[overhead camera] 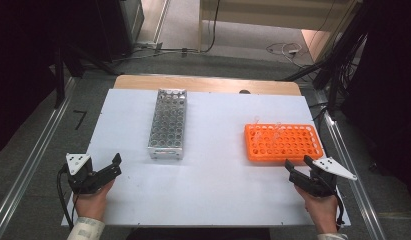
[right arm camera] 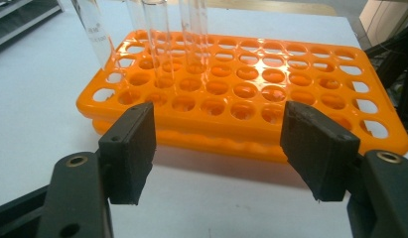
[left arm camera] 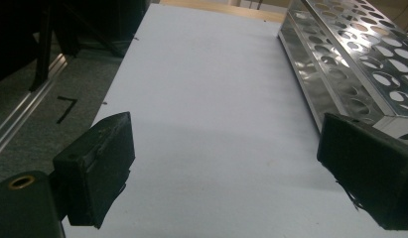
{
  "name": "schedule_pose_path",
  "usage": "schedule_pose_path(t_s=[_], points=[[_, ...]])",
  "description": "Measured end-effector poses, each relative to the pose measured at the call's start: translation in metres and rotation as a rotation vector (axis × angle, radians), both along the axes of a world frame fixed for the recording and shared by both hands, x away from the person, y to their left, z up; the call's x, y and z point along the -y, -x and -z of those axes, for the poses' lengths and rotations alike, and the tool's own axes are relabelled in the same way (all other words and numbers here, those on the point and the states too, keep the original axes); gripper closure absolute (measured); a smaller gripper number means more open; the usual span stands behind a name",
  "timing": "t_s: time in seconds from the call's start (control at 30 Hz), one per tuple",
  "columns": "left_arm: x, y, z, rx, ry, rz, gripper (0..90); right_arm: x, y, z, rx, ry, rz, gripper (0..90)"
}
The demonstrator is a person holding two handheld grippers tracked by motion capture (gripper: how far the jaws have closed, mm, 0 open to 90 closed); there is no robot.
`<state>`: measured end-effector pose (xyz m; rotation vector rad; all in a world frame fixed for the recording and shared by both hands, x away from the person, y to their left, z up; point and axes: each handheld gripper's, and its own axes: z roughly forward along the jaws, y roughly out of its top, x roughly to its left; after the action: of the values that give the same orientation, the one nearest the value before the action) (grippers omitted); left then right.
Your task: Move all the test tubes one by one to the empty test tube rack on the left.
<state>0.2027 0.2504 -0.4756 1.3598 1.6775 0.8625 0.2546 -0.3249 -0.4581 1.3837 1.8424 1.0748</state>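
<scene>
A silver metal tube rack [overhead camera: 167,124] lies lengthwise on the white board, its near corner close to the right jaw in the left gripper view [left arm camera: 350,54]. An orange tube rack [overhead camera: 283,142] sits at the right and holds a few clear glass test tubes [right arm camera: 159,37] near its far left side. My left gripper [overhead camera: 113,166] is held at the board's front left, open, with only bare board between its pads [left arm camera: 100,168]. My right gripper [overhead camera: 299,165] hovers just in front of the orange rack [right arm camera: 251,94], open and holding nothing.
The white board [overhead camera: 213,175] rests on a wooden table [overhead camera: 208,83]. Metal rails [overhead camera: 28,165] run along both sides on the grey floor. Cables [overhead camera: 283,49] lie on the floor beyond the table, and dark equipment stands at the far left and right.
</scene>
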Motion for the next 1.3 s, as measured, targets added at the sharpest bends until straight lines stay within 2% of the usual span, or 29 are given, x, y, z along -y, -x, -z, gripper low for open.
schedule_pose_path(t_s=[0.5, 0.7, 0.8, 1.07, 1.3], points=[[0.001, -0.001, 0.0, 0.002, -0.003, -0.005, 7.9, -0.021, -0.013, 0.001, 0.003, 0.025, -0.049, 32.2], [0.0, 0.0, 0.0, 0.002, -0.001, -0.011, 7.9, -0.026, -0.016, 0.001, 0.002, 0.032, -0.055, 31.9], [0.0, -0.001, 0.0, 0.004, 0.001, -0.011, 7.9, -0.029, -0.021, 0.001, -0.003, 0.033, -0.062, 29.0], [-0.001, -0.001, 0.001, 0.002, 0.005, -0.012, 7.9, -0.031, -0.028, 0.0, -0.008, -0.007, -0.051, 23.9], [0.0, -0.001, 0.001, 0.0, 0.007, -0.011, 7.9, -0.035, -0.034, 0.002, -0.01, -0.007, -0.044, 28.4]])
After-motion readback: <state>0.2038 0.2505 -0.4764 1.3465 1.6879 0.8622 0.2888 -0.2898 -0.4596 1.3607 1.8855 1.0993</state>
